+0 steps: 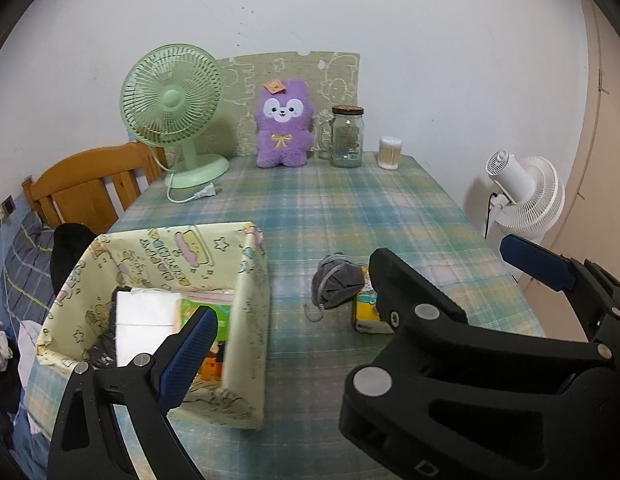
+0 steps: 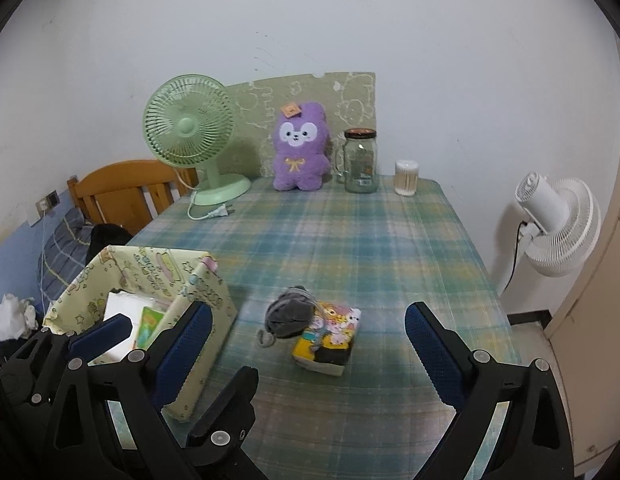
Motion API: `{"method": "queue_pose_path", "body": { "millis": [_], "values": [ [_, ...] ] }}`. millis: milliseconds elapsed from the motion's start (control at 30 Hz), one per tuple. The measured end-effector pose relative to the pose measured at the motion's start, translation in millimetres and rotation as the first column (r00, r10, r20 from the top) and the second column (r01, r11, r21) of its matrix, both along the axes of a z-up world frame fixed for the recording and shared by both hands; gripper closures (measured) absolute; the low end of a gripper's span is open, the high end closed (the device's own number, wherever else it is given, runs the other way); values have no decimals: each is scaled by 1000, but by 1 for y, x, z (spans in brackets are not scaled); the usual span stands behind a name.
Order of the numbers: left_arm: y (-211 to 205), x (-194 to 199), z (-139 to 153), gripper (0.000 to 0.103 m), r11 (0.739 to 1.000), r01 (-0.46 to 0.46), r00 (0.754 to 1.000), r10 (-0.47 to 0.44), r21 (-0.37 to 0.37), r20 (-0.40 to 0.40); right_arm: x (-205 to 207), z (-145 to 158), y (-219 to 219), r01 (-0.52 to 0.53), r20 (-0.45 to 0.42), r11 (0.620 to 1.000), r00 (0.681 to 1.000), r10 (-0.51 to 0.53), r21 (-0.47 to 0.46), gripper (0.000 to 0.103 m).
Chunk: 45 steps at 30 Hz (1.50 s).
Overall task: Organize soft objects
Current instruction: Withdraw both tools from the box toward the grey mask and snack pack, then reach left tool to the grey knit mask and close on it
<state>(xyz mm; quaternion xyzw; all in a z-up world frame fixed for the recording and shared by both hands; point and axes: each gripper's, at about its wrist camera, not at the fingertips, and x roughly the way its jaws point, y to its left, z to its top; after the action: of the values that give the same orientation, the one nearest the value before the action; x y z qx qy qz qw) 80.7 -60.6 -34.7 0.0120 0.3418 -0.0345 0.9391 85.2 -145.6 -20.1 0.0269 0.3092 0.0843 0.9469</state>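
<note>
A lived-in bedroom in a home, seen across a cloth-covered table.

A wooden bed headboard [image 2: 126,192] is showing beside the table, with plaid bedding [image 1: 26,264] and loose clothes [image 2: 14,316] lying below it. A plaid tablecloth [image 2: 350,248] is covering the table, where a green desk fan [image 2: 190,136], a purple plush toy [image 2: 300,148], a glass jar [image 2: 361,162] and a cotton swab tub [image 2: 406,178] are standing against the white wall. A white floor fan [image 2: 558,224] is standing on the right.

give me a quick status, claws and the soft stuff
Both claws open, empty: left claw, right claw. Grey pouch leans on tissue pack, both outside fabric bin. Path clear.
</note>
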Motion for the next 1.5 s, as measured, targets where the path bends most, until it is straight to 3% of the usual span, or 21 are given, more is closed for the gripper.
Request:
{"method": "queue_pose_path", "body": {
  "millis": [600,700,1067,1500],
  "values": [
    [-33,29,-11,17,997,69,998,-69,14,4,26,-17,-35,71,-40,997,997,-71,4,4],
    [-34,36,-15,23,997,72,997,-72,8,-5,32,-22,-37,79,-52,997,995,-79,0,4],
    [-36,63,-34,33,999,48,997,-48,-8,-52,56,-41,-45,108,-104,994,989,-107,9,4],
    [-33,91,-60,34,1000,12,994,-13,-6,-107,83,-67,-45,124,-178,992,976,-122,-1,4]
  ]
}}
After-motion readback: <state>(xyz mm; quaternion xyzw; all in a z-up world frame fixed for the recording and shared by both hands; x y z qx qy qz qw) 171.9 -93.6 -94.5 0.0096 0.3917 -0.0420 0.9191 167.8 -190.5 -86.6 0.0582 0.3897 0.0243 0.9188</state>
